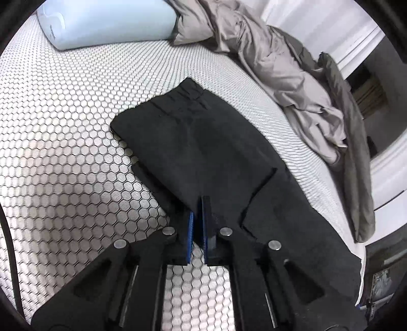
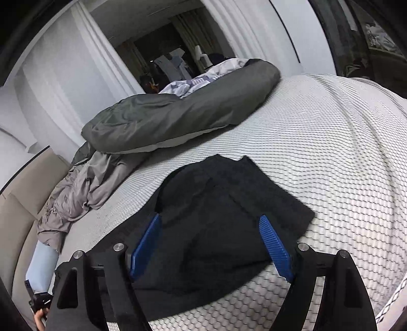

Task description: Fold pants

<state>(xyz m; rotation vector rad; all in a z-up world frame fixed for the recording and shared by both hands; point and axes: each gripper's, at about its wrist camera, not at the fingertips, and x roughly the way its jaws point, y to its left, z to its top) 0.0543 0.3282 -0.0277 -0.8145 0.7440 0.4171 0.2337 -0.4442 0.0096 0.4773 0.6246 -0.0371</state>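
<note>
Black folded pants (image 1: 203, 142) flat on white honeycomb-quilted mattress (image 1: 63, 152), near crumpled grey duvet (image 1: 279, 63).
Left claw (image 1: 198, 203) pinched shut on near pants edge; right claw (image 2: 211, 236) spread wide over fabric, gripping nothing. Pale blue pillow (image 1: 101, 23) beyond, white panelled walls (image 2: 63, 76) behind.

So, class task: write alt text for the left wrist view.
The left gripper, fingers shut, pinches the near edge of black pants lying partly folded on a white honeycomb-patterned mattress. Behind lie a pale blue pillow and a crumpled grey duvet.
</note>
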